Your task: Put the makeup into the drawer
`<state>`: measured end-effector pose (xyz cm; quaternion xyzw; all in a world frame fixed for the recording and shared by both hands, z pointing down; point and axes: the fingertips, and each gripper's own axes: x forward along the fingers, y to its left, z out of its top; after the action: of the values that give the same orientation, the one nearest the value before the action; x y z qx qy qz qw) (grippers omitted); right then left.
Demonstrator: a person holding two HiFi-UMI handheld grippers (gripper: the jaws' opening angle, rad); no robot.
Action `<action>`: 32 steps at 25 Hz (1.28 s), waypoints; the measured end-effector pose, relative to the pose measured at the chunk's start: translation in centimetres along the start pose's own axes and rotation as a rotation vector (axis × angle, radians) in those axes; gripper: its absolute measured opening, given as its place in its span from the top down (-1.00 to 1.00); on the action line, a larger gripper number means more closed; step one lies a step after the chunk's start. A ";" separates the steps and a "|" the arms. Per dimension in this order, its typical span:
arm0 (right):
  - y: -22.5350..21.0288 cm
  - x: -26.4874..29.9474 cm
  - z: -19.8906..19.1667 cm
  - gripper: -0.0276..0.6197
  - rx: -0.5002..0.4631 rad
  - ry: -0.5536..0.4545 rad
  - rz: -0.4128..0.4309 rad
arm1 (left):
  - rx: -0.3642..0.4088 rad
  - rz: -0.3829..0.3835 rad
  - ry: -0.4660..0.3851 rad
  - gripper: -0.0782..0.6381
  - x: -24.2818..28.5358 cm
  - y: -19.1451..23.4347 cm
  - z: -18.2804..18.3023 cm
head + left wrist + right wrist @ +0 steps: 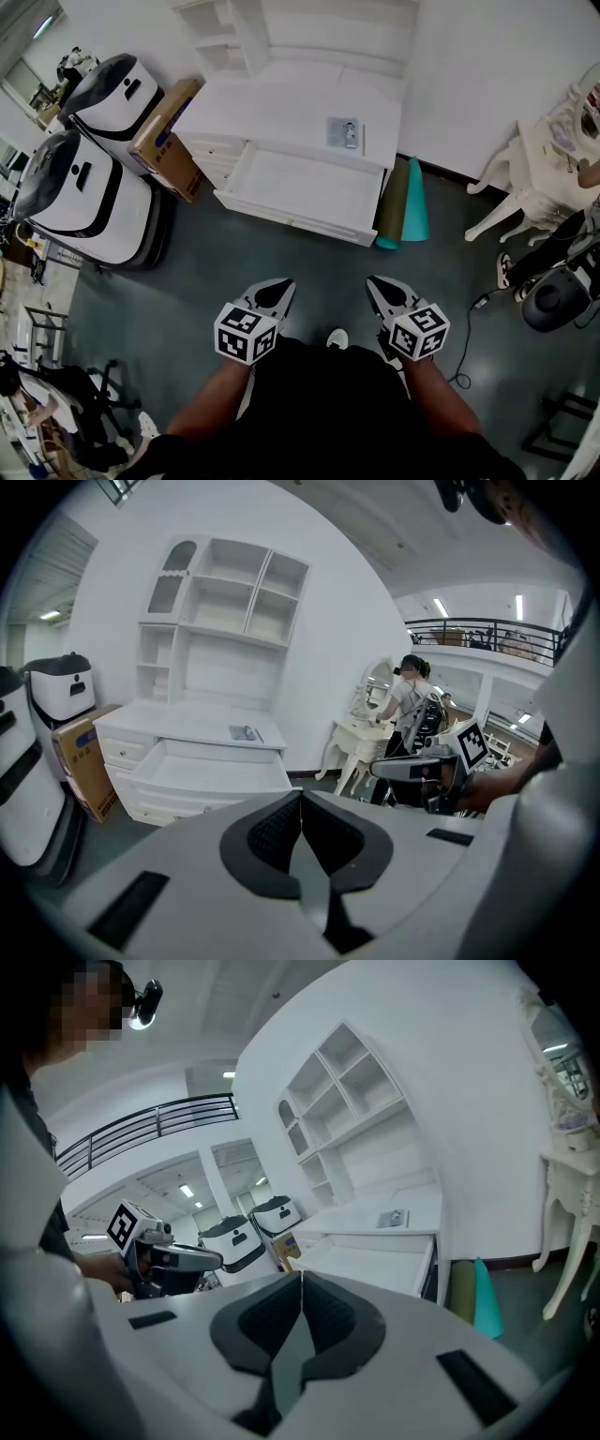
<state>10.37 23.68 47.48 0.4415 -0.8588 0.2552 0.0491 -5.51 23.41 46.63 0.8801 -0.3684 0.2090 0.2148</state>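
We hold both grippers side by side low in front of us, over the dark floor, and both point toward the white dresser (281,98). Our left gripper (282,284) has its jaws pressed together, closed and empty. Our right gripper (371,280) is the same, with its jaws meeting tip to tip and holding no object. The makeup (344,132), a small flat grey pack, lies on the dresser top toward its right end. It is well apart from both pairs of fingertips and beyond them. The drawer (298,186) is pulled out just below the dresser top, between the makeup and our grippers. Two rolled mats (405,202), one olive and one teal, stand just beside the dresser's right side. A cardboard box (169,141) sits at its left.
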 end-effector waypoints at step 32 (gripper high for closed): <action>-6.9 2.4 1.2 0.83 0.050 0.019 -0.111 | 0.061 -0.116 0.071 0.75 9.7 2.0 4.6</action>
<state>14.47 18.05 49.95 0.4873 -0.8257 0.2777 0.0602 0.16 14.28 48.43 0.8981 -0.3022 0.2383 0.2126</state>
